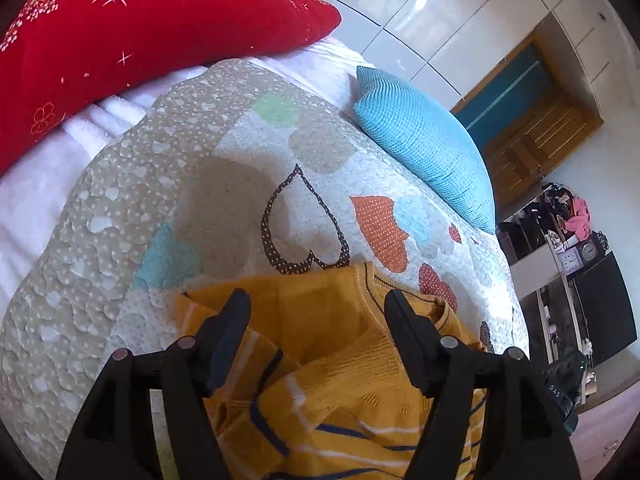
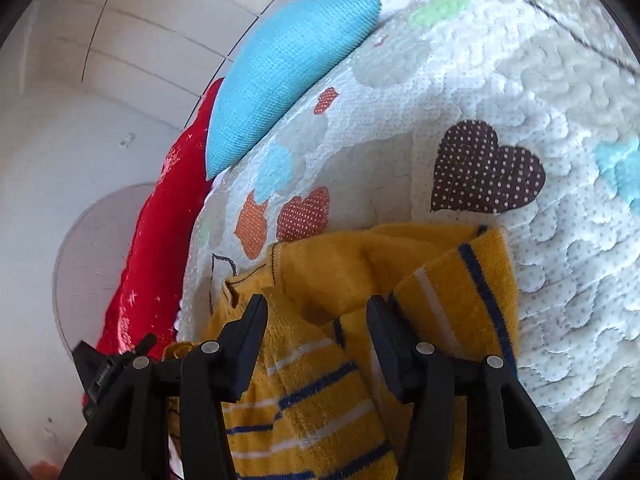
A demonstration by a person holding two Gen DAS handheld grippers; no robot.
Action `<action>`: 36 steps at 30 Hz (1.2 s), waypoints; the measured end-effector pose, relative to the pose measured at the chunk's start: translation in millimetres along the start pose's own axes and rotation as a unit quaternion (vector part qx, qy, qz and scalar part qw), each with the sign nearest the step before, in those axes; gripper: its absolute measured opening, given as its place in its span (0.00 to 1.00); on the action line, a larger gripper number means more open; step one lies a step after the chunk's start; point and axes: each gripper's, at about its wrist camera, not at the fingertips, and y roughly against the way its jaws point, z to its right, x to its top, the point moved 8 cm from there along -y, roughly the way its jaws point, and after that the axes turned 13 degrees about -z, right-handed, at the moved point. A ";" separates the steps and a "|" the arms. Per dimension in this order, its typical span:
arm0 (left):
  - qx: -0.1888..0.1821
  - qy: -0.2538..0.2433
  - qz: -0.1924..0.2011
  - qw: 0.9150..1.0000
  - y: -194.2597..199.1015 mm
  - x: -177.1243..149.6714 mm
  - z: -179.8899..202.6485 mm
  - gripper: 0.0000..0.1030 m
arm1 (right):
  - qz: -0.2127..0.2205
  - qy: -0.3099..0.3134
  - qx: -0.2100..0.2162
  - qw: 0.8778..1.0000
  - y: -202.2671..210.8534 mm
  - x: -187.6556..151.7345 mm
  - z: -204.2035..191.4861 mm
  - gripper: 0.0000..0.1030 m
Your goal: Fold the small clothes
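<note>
A small mustard-yellow knit sweater (image 1: 332,364) with navy and white stripes lies crumpled on the heart-patterned quilt (image 1: 224,184). In the left wrist view my left gripper (image 1: 317,303) hovers over it, open, with its black fingers spread to either side of the neckline area and nothing pinched. The right wrist view shows the same sweater (image 2: 316,384), one striped sleeve folded over at the right. My right gripper (image 2: 317,306) is open above it, and the cloth lies loose between the fingers.
A light blue cushion (image 1: 424,148) lies at the far side of the quilt and a red patterned pillow (image 1: 120,40) beyond it. White wardrobe doors, a wooden door and cluttered shelves (image 1: 568,240) stand past the bed's edge. Bare quilt (image 2: 520,100) stretches beyond the sweater.
</note>
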 end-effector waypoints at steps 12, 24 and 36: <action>0.095 -0.197 0.010 0.976 14.5 -57.7 19.9 0.89 | -0.019 0.223 -0.179 0.958 -14.6 -39.2 -40.7 0.63; 0.092 -0.088 -0.078 0.989 -50.8 -12.9 -21.5 0.15 | -0.013 0.157 -0.178 0.971 -22.7 8.6 -18.1 0.07; -0.046 0.104 -0.061 0.992 -6.4 -11.6 -84.6 0.51 | -0.009 0.040 -0.096 0.995 -11.3 19.0 19.7 0.38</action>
